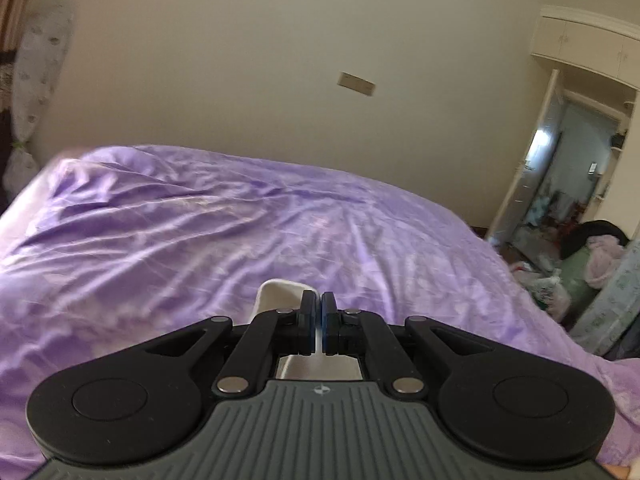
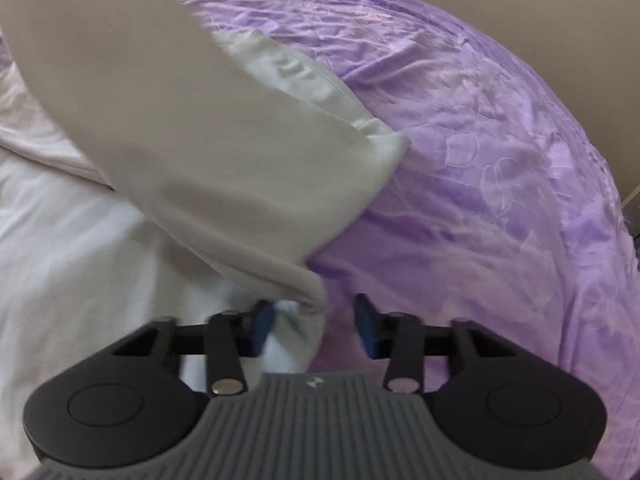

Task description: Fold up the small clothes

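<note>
A white garment point(image 2: 208, 152) lies on the purple bedspread point(image 2: 480, 160), with one flap lifted and hanging across the upper left of the right wrist view. My right gripper point(image 2: 316, 320) is open, its fingers on either side of a corner of the white cloth near the garment's edge. My left gripper point(image 1: 318, 312) is shut on a fold of the white garment point(image 1: 280, 294), held above the purple bedspread point(image 1: 200, 232); only a small bit of cloth shows behind the fingers.
A cream wall rises behind the bed with a wall plate point(image 1: 356, 83). A wardrobe and open doorway point(image 1: 568, 168) stand at the right, with clutter and bags point(image 1: 580, 272) on the floor beside the bed. A curtain point(image 1: 32, 92) hangs at the left.
</note>
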